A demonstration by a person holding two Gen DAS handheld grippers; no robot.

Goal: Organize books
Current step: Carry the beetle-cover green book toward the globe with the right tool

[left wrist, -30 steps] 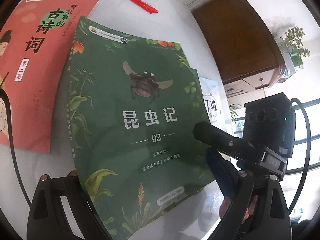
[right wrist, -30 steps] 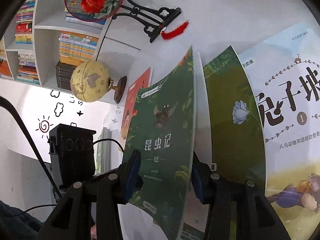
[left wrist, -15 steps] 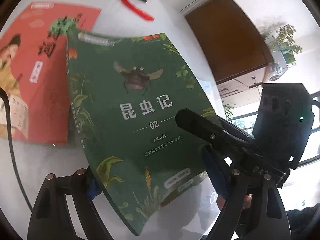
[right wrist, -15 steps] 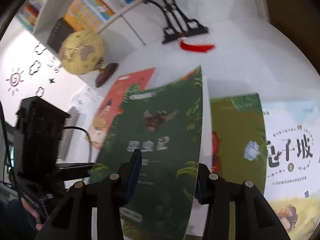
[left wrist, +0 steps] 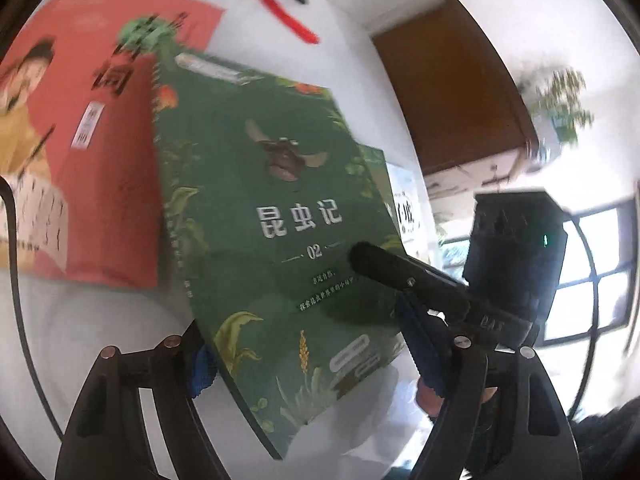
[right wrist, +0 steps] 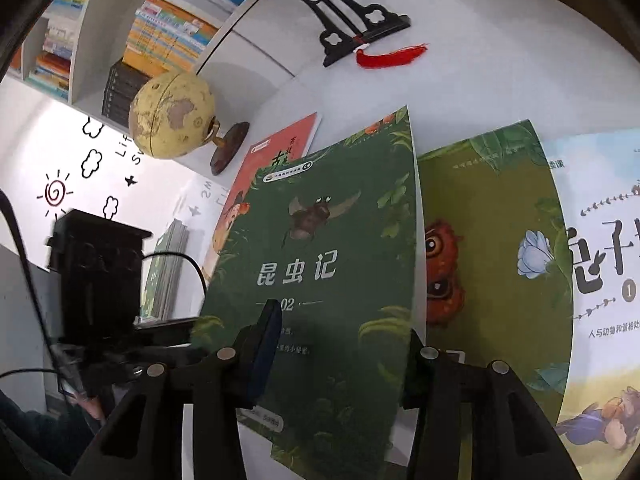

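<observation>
Two claws on one book right now. I'm pinching the dark green beetle book (right wrist: 332,280) in my right claw (right wrist: 336,356), one pad on the cover, the other under its right edge, lifting it off the white table (right wrist: 480,80). My left claw (left wrist: 308,364) is closing around its lower corner, pads not clearly pressing yet. It's hanging partly over the red book (left wrist: 108,160), with an olive book (right wrist: 492,260) and pale book (right wrist: 600,280) lying to its right.
</observation>
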